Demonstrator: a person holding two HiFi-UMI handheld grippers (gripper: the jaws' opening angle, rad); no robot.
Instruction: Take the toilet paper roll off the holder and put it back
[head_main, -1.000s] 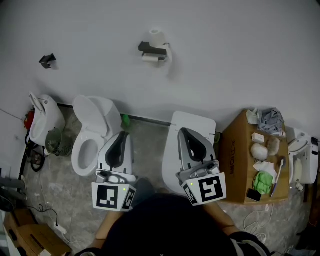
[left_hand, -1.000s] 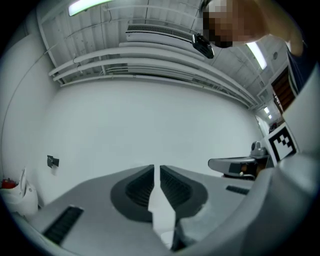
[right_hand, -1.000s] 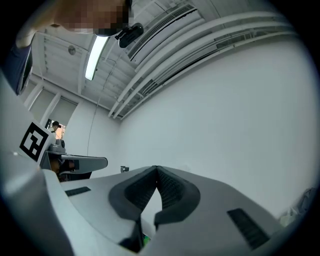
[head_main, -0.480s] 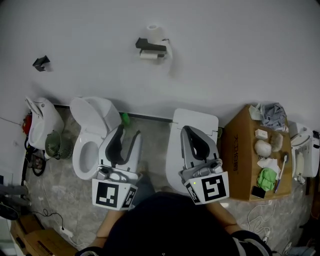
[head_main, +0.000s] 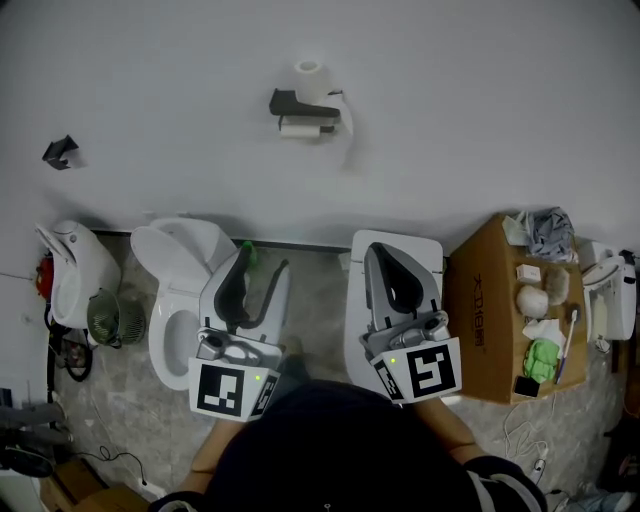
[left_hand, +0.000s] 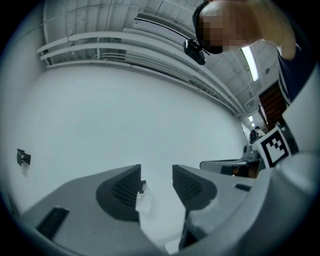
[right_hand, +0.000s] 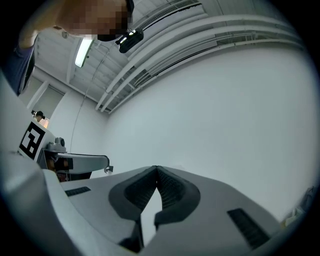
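A black holder is fixed high on the white wall. One toilet paper roll stands on top of it, and a second roll hangs under it with a loose tail. Both grippers are held low and far below it. The jaws of my left gripper are apart and opening, with nothing held between them. In the left gripper view the holder's paper shows far off between the left gripper fingers. My right gripper is shut and empty, its pads meeting in the right gripper view.
A white toilet with its lid up stands below left, with another white fixture under my right gripper. A cardboard box with small items is at right. A black hook is on the wall at left.
My left gripper's jaws have gone from shut to apart. Both grippers have stayed low, and the floor fixtures have slid down in the head view.
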